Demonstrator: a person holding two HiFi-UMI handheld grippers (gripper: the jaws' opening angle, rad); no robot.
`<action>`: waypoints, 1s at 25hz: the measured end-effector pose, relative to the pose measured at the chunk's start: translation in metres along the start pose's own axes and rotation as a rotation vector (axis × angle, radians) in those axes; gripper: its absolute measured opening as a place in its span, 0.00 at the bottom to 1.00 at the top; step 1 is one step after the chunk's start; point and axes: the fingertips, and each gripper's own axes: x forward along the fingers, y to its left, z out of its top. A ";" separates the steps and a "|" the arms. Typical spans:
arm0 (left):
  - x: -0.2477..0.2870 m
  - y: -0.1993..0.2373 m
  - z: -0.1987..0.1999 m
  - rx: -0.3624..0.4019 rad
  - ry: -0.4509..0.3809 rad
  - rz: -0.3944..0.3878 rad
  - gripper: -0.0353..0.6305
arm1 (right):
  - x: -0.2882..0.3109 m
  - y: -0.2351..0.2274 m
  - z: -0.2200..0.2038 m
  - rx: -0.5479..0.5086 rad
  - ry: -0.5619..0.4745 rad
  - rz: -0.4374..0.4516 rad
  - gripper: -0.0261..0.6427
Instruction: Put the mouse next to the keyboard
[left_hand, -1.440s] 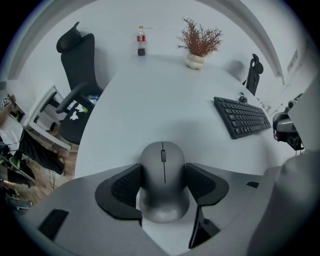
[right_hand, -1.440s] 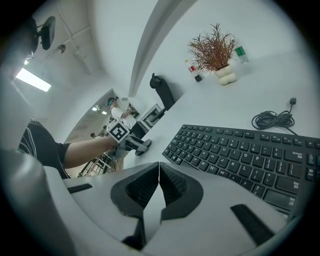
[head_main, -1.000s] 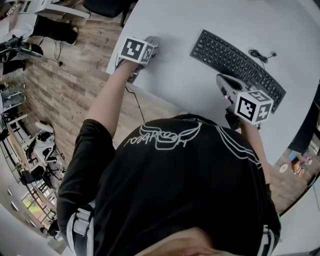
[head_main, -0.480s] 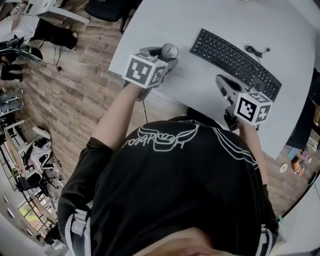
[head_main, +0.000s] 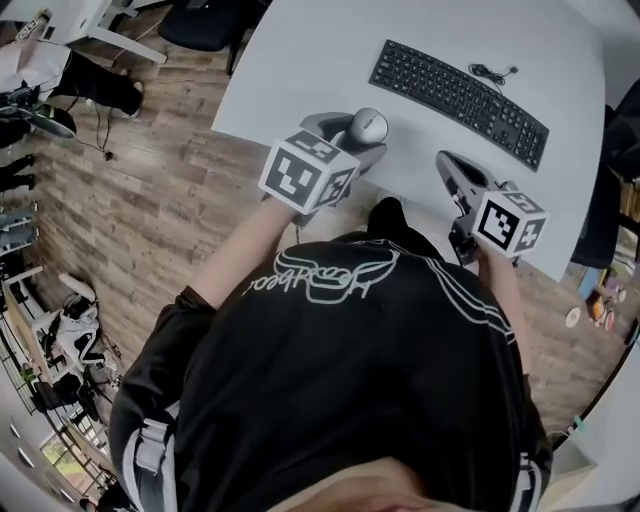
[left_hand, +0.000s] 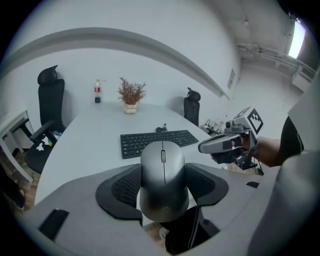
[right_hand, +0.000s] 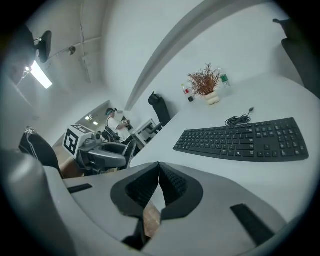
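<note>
A grey computer mouse (head_main: 368, 124) hangs above the near part of the white table (head_main: 300, 60), with my left gripper (head_main: 360, 138) shut on its sides. In the left gripper view the mouse (left_hand: 162, 175) sits lengthwise between the black pads, its scroll wheel up. The black keyboard (head_main: 458, 90) lies further back and to the right, also seen beyond the mouse as the keyboard (left_hand: 157, 141). My right gripper (head_main: 448, 165) hovers at the table's near edge, right of the mouse. Its pads meet with nothing between them at the right gripper (right_hand: 158, 172).
The keyboard's coiled cable (head_main: 492, 72) lies behind it. A potted dry plant (right_hand: 205, 85) and small bottles (right_hand: 187, 92) stand at the table's far side. Black office chairs (left_hand: 47, 107) ring the table. Wooden floor (head_main: 130, 180) lies left of the table edge.
My left gripper has carried the mouse from the table's left edge to the right and upward, nearer the keyboard's front. The right gripper has shifted only a little and stays shut.
</note>
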 end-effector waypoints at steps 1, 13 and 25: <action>0.001 -0.009 -0.004 0.005 0.002 -0.012 0.49 | -0.007 0.003 -0.004 0.001 -0.010 -0.009 0.05; 0.032 -0.097 -0.002 0.148 0.034 -0.177 0.48 | -0.090 -0.006 -0.033 0.048 -0.115 -0.170 0.05; 0.125 -0.168 0.044 0.172 0.078 -0.187 0.48 | -0.171 -0.113 -0.025 0.118 -0.160 -0.206 0.05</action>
